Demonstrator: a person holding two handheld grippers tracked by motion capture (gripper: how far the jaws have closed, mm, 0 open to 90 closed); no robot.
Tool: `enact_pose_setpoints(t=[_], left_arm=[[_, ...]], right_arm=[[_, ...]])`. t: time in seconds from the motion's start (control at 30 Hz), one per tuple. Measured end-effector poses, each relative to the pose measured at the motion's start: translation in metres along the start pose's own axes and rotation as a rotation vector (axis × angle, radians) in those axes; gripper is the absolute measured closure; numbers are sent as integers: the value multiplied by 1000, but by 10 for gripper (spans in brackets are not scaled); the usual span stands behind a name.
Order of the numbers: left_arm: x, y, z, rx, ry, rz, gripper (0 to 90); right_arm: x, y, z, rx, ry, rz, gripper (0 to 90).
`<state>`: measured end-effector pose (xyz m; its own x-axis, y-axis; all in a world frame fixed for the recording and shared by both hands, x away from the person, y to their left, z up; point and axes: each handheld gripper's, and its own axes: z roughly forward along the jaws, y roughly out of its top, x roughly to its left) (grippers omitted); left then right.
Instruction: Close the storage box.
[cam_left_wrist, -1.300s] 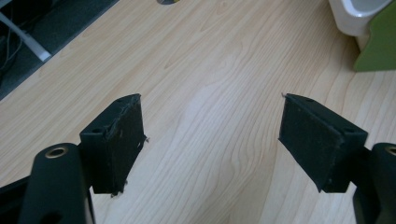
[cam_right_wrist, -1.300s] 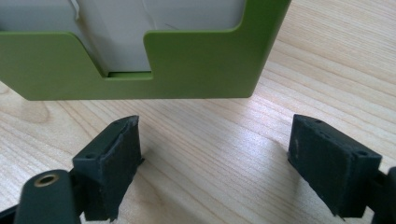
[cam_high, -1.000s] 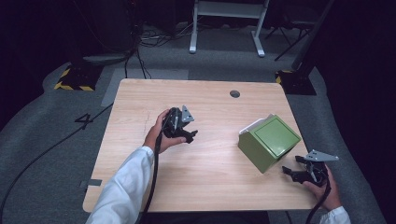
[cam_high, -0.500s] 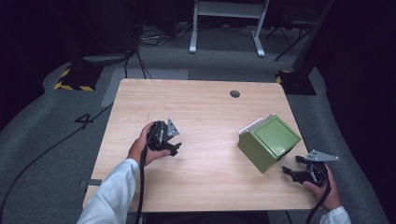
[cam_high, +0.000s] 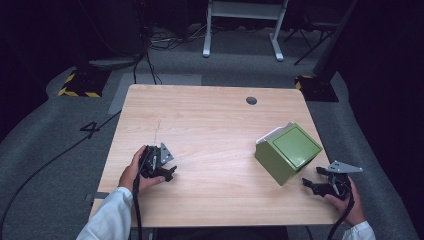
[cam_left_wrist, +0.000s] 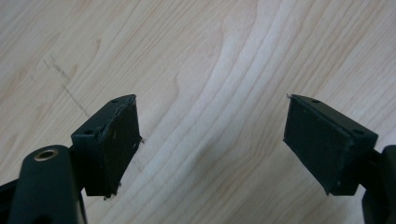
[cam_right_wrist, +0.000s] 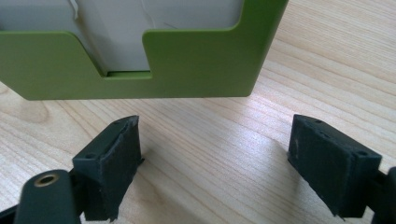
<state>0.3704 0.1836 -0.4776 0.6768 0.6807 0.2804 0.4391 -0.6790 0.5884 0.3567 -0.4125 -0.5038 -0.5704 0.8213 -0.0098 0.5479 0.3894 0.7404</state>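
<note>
Green box (cam_high: 289, 152) — smooth, boxy, white-lined — on grained wood table (cam_high: 210, 125).

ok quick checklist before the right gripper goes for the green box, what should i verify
1. Right hand-held gripper open: ok, its jaws stand wide apart in the right gripper view.
2. Nothing between its jaws: ok, only bare table shows there.
3. Green box in front of the right hand-held gripper: ok, its notched green wall faces the jaws, apart from them.
4. Box resting flat: not ok, in the high view it looks tilted.
5. Left hand-held gripper out of the way: ok, it is open, over bare wood at the table's left, far from the box.
6. Jaw spread wide enough for the box: cannot tell.
</note>
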Motion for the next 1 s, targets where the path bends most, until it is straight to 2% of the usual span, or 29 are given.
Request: enact_pose_setpoints(t=[0.03,0.1,0.2,0.33,0.4,0.43,0.47,0.5,0.53,1.0], left_arm=[[0,0,0,0,0,0,186],[1,-14,-2,1,1,-37,186],[3,-27,-5,2,-10,-66,185],[5,-45,-10,-39,-36,-147,186],[6,-49,-11,-46,-39,-162,185],[7,-53,-12,-55,-48,-184,185],[11,-60,-11,-72,-85,-262,184],[13,-63,-10,-82,-103,-312,184],[14,-64,-9,-83,-103,-332,179],[13,-64,-9,-79,-97,-340,169]], right_arm=[[0,0,0,0,-1,-1,170],[0,0,0,0,0,-1,170],[0,0,0,0,0,0,170],[0,0,0,0,0,0,170],[0,0,0,0,0,0,170],[0,0,0,-1,-1,-1,170],[0,0,0,-2,-3,-3,170],[0,0,0,-1,-2,-2,170],[0,0,0,-1,-1,-2,170],[0,0,0,-1,-4,-4,170]])
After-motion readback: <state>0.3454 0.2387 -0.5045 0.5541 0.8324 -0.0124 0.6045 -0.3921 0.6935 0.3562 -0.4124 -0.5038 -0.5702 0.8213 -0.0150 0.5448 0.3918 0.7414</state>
